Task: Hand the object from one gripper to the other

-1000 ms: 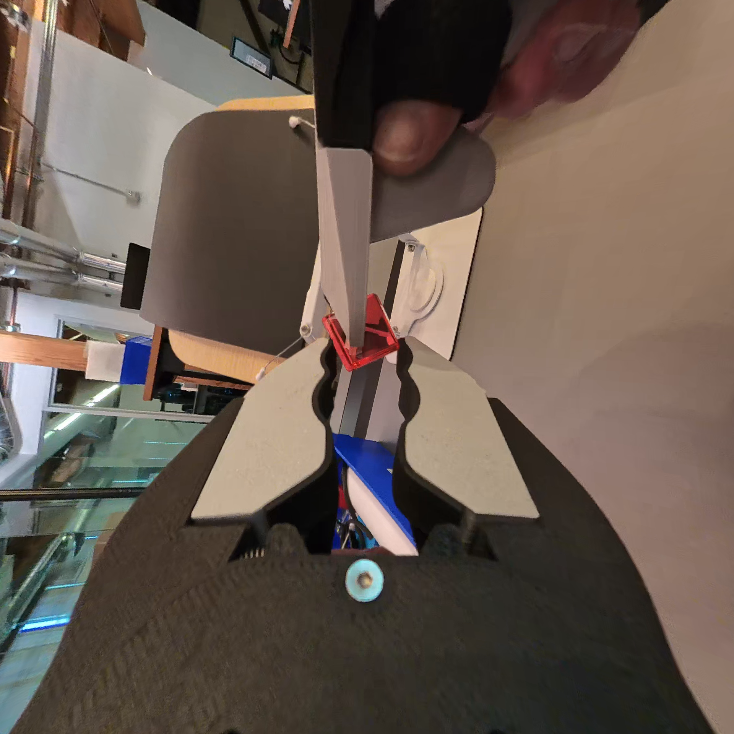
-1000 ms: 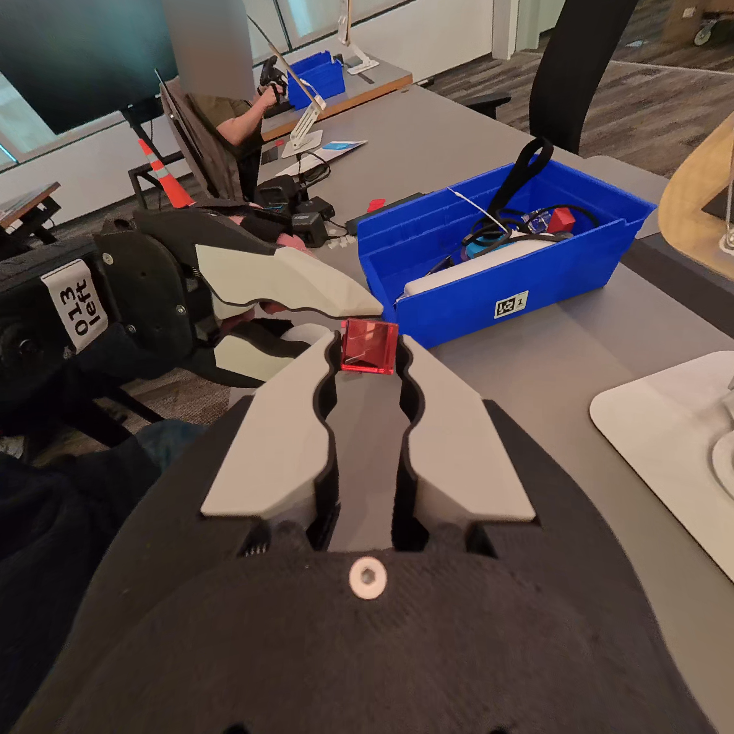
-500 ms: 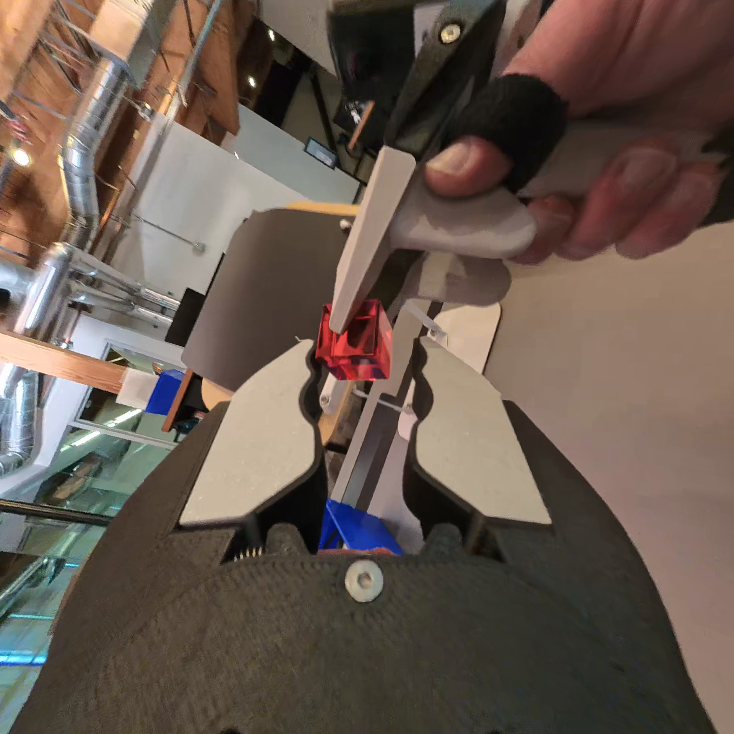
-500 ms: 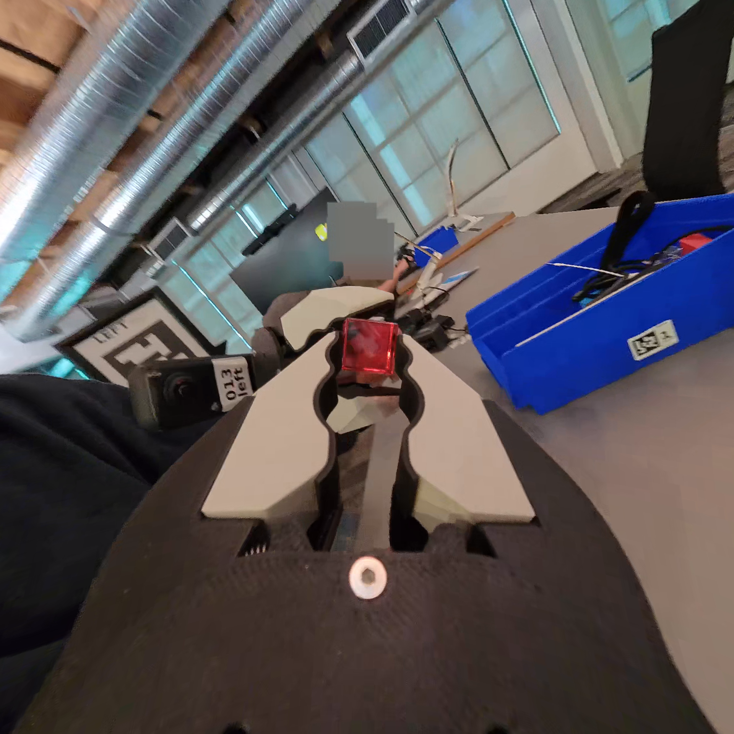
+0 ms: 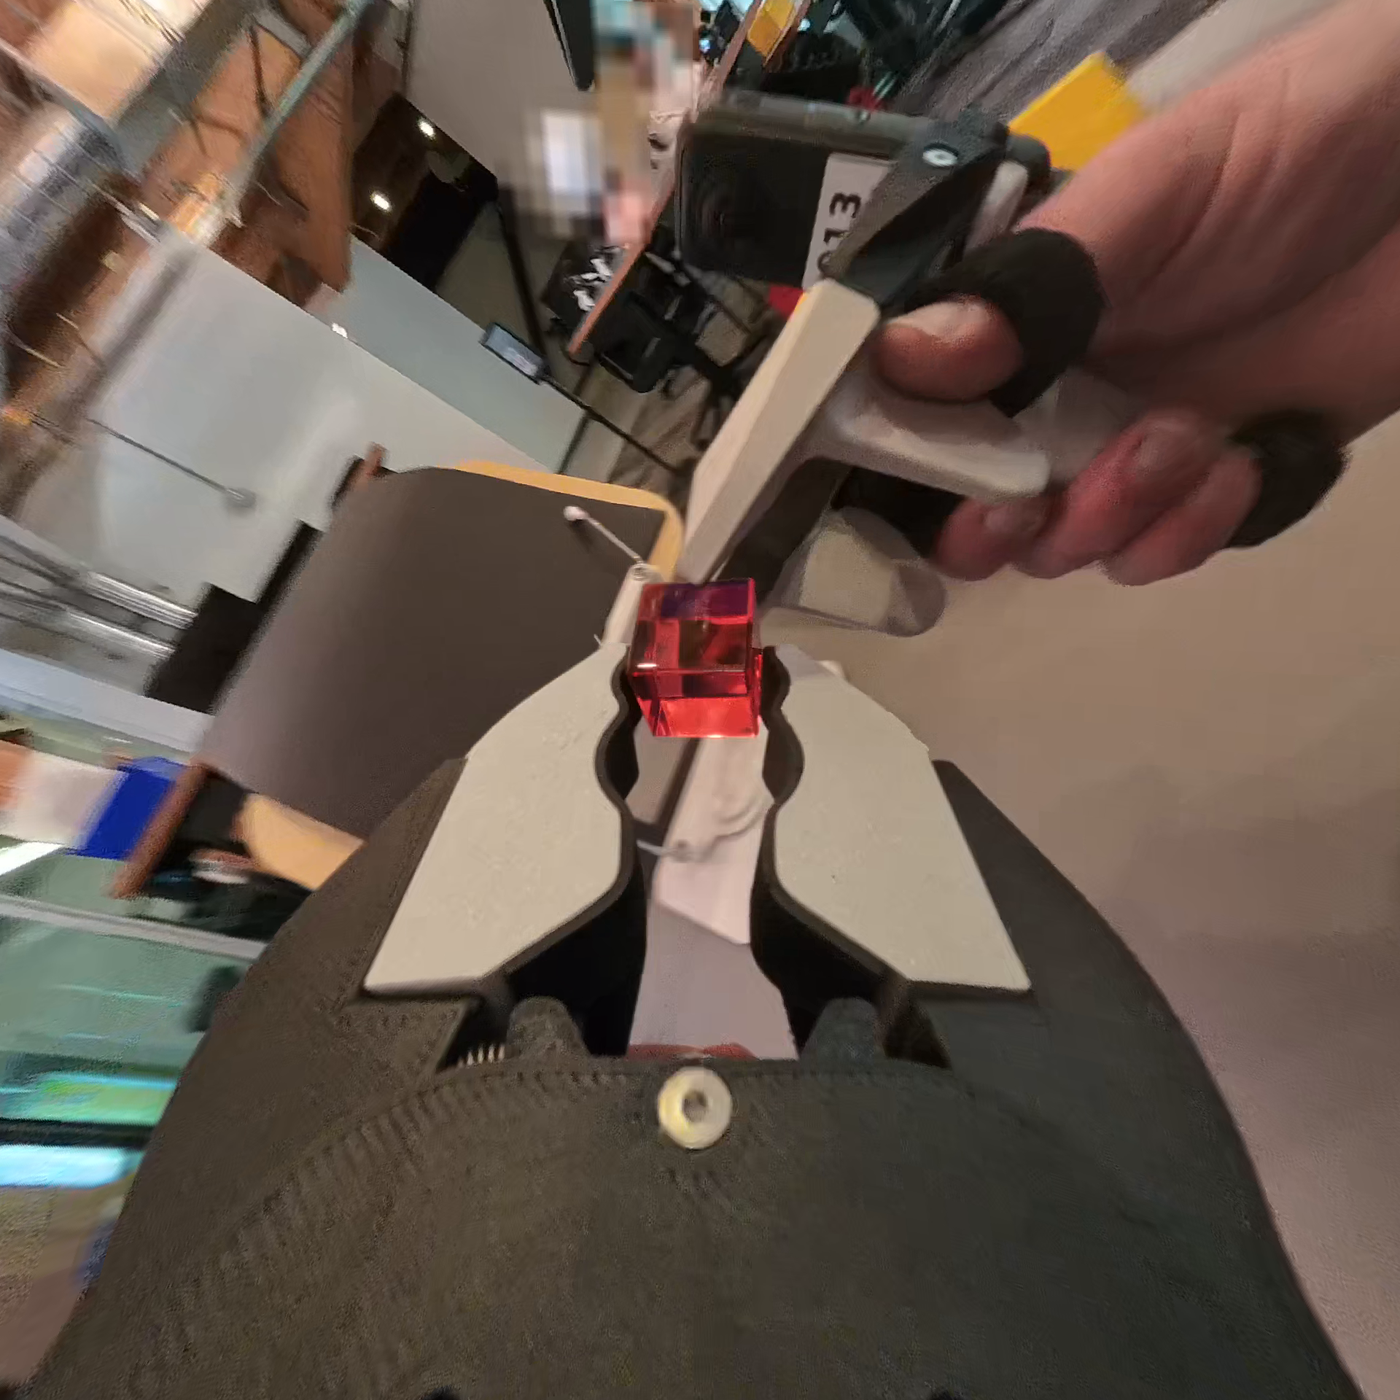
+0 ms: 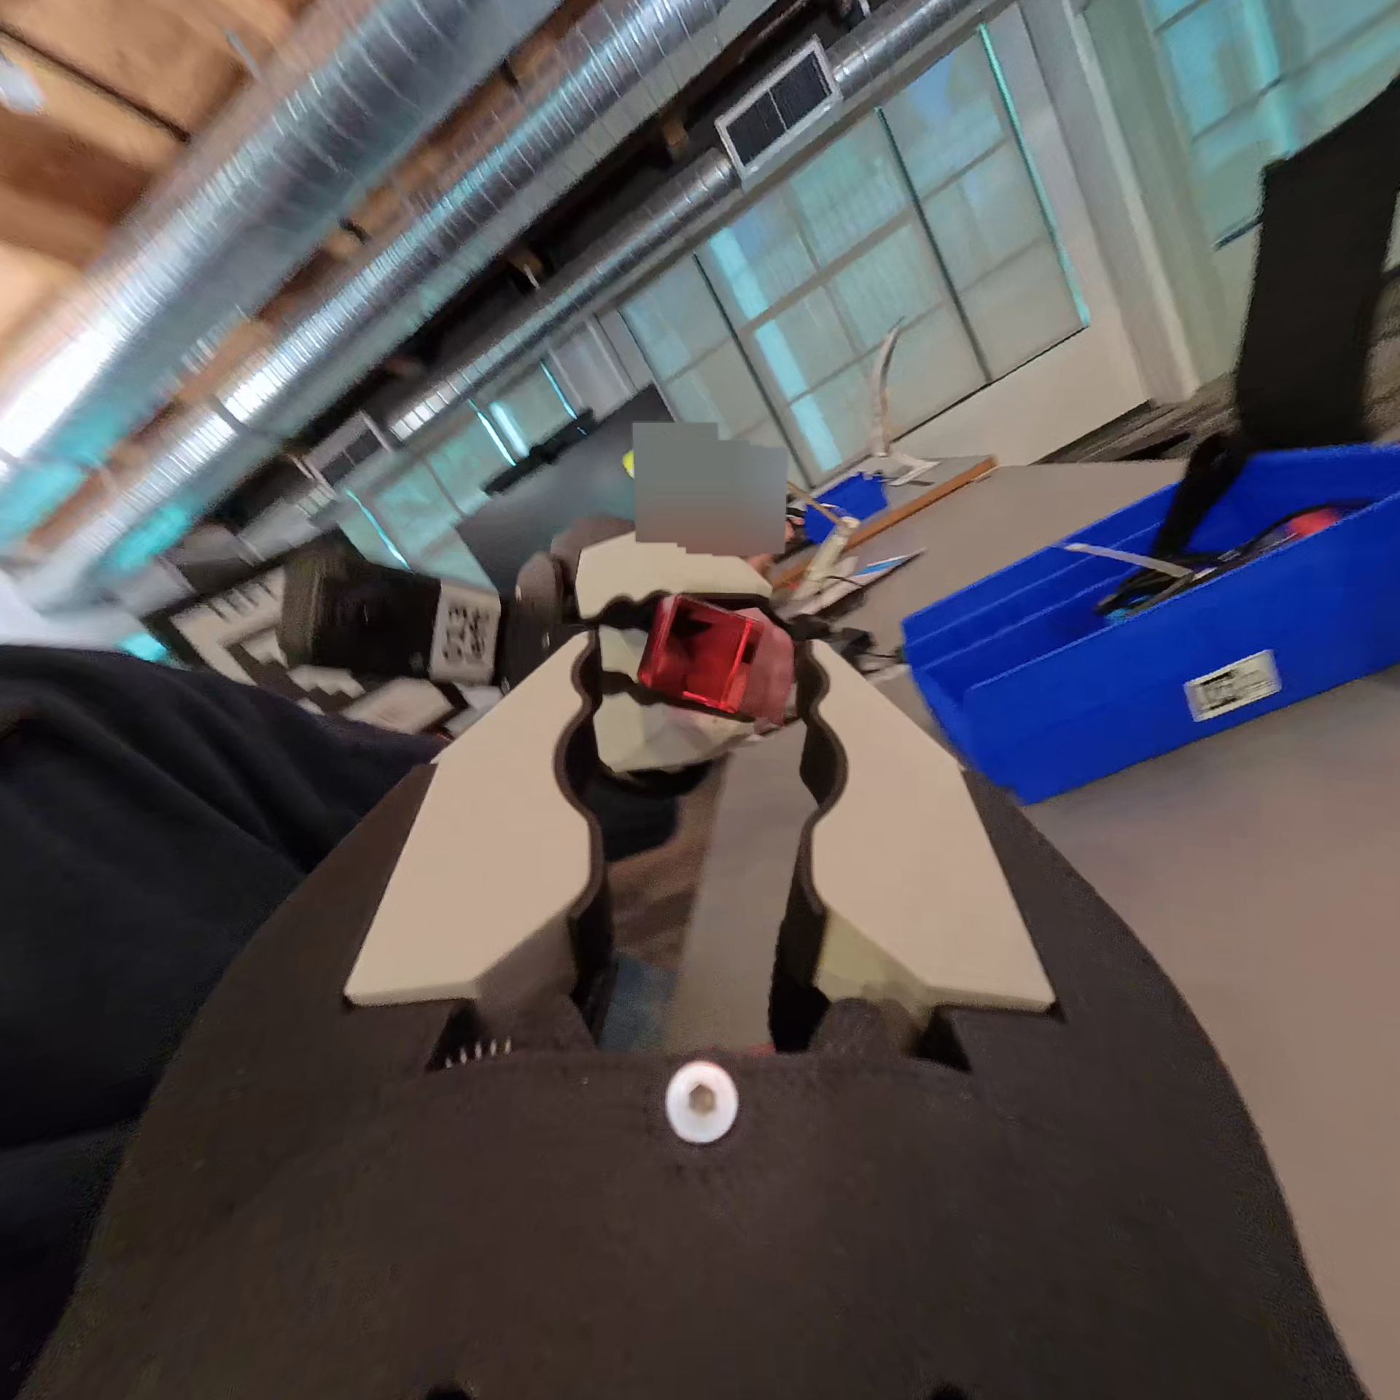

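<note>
One red cube (image 5: 697, 667), held in the air between the tips of the left gripper (image 5: 695, 682), which pinches it. The left wrist view alone shows a hand (image 5: 1182, 318) working the right gripper (image 6: 693, 667), spread apart around the cube. The right wrist view alone shows a blue bin (image 6: 1136, 682) on the grey table (image 6: 1212, 871).

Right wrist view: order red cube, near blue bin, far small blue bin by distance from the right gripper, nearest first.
1. red cube: at the tips of the right gripper.
2. near blue bin: to the right, on the grey table.
3. far small blue bin: farthest, behind it toward the windows.
</note>
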`<action>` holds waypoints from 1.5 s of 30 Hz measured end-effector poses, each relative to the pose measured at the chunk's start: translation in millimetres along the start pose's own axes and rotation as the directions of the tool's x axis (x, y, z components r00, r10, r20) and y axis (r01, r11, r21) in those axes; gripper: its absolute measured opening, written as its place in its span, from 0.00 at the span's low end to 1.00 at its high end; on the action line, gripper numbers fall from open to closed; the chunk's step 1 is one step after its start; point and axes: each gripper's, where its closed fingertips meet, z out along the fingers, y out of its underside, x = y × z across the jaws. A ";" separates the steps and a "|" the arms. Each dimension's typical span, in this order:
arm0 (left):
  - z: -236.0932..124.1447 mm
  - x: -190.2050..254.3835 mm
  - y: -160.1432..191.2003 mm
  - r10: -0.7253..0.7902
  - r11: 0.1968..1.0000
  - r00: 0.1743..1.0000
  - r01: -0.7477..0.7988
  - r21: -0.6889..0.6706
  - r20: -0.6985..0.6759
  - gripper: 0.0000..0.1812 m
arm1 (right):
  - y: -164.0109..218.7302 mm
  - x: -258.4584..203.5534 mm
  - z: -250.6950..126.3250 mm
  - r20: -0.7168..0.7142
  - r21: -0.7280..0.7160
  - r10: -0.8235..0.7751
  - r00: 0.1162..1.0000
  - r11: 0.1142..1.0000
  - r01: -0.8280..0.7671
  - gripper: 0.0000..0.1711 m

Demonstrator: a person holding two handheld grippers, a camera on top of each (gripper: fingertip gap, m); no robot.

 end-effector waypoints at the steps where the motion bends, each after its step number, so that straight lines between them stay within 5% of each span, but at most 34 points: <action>1: 0.0 0.3 -0.7 -0.078 0.997 0.996 0.078 0.007 -0.035 0.16 | -0.4 0.4 -3.7 -0.043 -0.031 -0.095 0.995 0.995 0.094 0.29; 4: 0.7 1.3 -1.1 -0.358 0.932 0.917 0.361 -0.013 -0.178 0.16 | 1.5 0.6 -14.1 -0.162 -0.221 -0.499 0.851 0.859 0.462 0.36; 7: 2.3 14.6 -1.9 -0.589 0.797 0.717 0.593 -0.118 -0.374 0.16 | 0.6 1.6 -22.1 -0.154 -0.470 -0.844 0.514 0.520 0.713 0.35; 10: -2.9 20.4 -14.1 -0.683 0.670 0.497 0.718 -0.188 -0.535 0.16 | 3.0 0.6 -27.0 0.010 -0.626 -0.984 0.179 0.133 0.768 0.37; 13: -11.3 28.5 -26.8 -0.668 0.631 0.349 0.733 -0.252 -0.657 0.16 | 13.7 -8.9 -23.0 0.157 -0.606 -0.987 0.019 -0.081 0.791 0.36; 16: -17.4 31.8 -39.7 -0.621 0.595 0.233 0.761 -0.257 -0.749 0.16 | 22.0 -20.1 -15.9 0.218 -0.558 -0.975 -0.035 -0.154 0.815 0.32; 21: -21.5 45.6 -46.8 -0.552 0.608 0.156 0.747 -0.268 -0.819 0.16 | 24.9 -25.2 -14.7 0.266 -0.544 -0.961 -0.075 -0.215 0.811 0.20; 27: -21.2 53.2 -48.2 -0.524 0.594 0.086 0.750 -0.292 -0.847 0.16 | 27.5 -22.3 -20.7 0.271 -0.589 -0.962 0.028 -0.143 0.796 0.14; 34: 1.3 45.4 -26.7 -0.651 0.639 0.339 0.728 -0.249 -0.679 0.27 | 15.6 8.2 -46.3 0.221 -0.761 -0.975 -0.001 -0.173 0.625 0.14; 37: 11.3 30.3 -23.3 -0.746 0.556 0.374 0.806 -0.205 -0.551 0.26 | 15.0 15.4 -52.0 0.203 -0.812 -0.978 -0.042 -0.193 0.550 0.14; 45: 28.3 41.4 -21.3 -0.805 0.550 0.467 0.819 -0.163 -0.366 0.32 | 18.3 24.9 -55.1 0.173 -0.874 -0.980 -0.097 -0.198 0.444 0.14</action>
